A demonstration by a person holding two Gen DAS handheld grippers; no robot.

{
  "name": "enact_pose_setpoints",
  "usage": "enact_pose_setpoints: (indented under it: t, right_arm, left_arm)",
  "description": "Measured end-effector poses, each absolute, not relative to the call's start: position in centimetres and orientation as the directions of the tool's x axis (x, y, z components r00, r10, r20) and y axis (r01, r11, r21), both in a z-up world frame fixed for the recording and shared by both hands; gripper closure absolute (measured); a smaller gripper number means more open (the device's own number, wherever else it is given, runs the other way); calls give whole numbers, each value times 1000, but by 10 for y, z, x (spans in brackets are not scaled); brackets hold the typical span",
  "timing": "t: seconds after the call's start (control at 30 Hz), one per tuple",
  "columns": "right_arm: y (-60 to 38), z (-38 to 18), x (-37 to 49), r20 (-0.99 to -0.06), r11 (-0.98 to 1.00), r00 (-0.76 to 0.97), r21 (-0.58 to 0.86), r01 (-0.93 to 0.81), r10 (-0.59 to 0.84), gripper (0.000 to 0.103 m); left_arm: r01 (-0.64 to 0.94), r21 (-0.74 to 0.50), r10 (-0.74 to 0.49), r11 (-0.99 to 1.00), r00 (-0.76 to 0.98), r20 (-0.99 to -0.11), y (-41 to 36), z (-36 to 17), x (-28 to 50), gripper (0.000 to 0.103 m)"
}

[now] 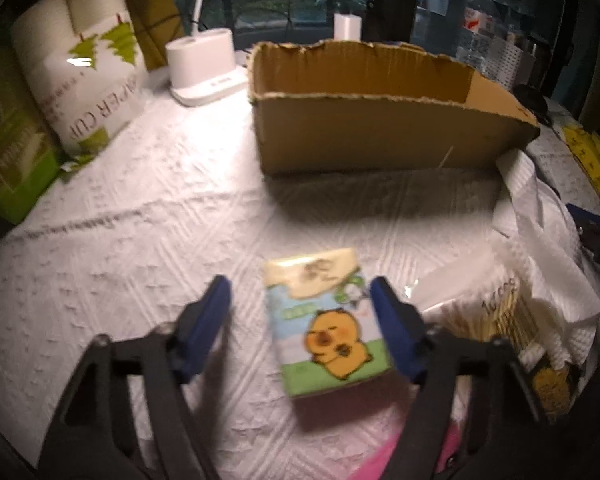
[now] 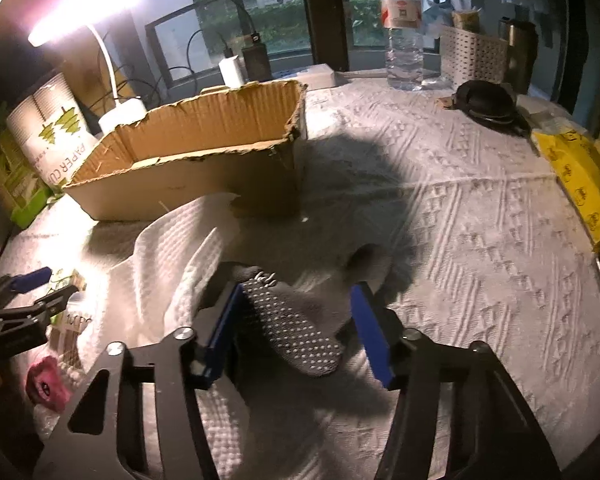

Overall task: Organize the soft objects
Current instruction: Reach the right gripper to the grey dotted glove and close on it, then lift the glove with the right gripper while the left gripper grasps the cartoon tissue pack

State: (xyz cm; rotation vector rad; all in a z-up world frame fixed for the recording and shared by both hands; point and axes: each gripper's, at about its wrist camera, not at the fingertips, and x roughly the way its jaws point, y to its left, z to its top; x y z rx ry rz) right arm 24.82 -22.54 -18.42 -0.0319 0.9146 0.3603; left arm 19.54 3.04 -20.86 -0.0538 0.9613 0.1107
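A small tissue pack [image 1: 328, 328] with a yellow cartoon animal lies on the white textured table cover. It sits between the blue pads of my left gripper [image 1: 300, 286]. The right pad touches its edge, while the left pad stands clear of it, so the gripper is open. In the right wrist view, a dark sock with white grip dots [image 2: 292, 328] lies on a crumpled paper towel [image 2: 168, 248], between the fingers of my right gripper [image 2: 298, 290]. That gripper is open, with a gap on the sock's right. An open cardboard box [image 1: 364, 136] [image 2: 188, 188] stands beyond both.
A paper-cup pack [image 1: 80, 72] and a white lamp base [image 1: 204, 64] stand at the back left. A water bottle [image 2: 402, 28], a black object [image 2: 484, 104] and a yellow pack [image 2: 580, 184] are to the right. A bag of cotton swabs [image 1: 496, 312] and a pink item [image 2: 46, 384] lie close by.
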Motion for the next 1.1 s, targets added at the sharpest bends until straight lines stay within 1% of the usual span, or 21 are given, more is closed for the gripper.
enact_pose_setpoints:
  t: [0.03, 0.07, 0.1, 0.23, 0.3, 0.33, 0.37, 0.63, 0.9, 1.1]
  right_arm:
    - [-224, -184, 247, -780, 936, 551, 127, -328, 299, 49]
    - [-223, -184, 247, -781, 932, 543, 133, -338, 309, 52]
    - [-222, -186, 246, -783, 928, 535, 140, -344, 317, 56]
    - [-218, -191, 244, -787, 918, 511, 170, -358, 346, 67]
    - [-217, -188, 242, -781, 915, 517, 168, -366, 350, 79]
    - [-217, -187, 241, -780, 915, 519, 165, -368, 349, 82]
    - [-218, -185, 240, -777, 915, 525, 161, -369, 348, 90]
    - [-224, -164, 231, -740, 932, 601, 94, -351, 301, 93]
    - [-231, -129, 223, -667, 949, 710, -17, -315, 224, 93]
    - [-230, -105, 220, -610, 951, 765, -61, -304, 205, 93]
  left_arm:
    - [-113, -2, 63, 994, 567, -822, 30, -210, 195, 44]
    - [-109, -10, 53, 994, 565, -823, 30, -211, 195, 50]
    - [-107, -15, 48, 994, 565, -823, 30, -212, 195, 52]
    - [-93, -43, 18, 995, 577, -817, 31, -210, 192, 54]
    - [-89, -45, 16, 995, 586, -810, 31, -207, 190, 55]
    - [-89, -49, 13, 995, 591, -807, 32, -205, 189, 55]
    - [-89, -53, 11, 995, 597, -802, 33, -203, 187, 55]
    - [-70, -82, -14, 994, 671, -741, 31, -172, 173, 55]
    - [-13, -99, -59, 995, 720, -692, 17, -147, 173, 55]
    - [18, -104, -83, 994, 752, -654, 9, -128, 175, 55]
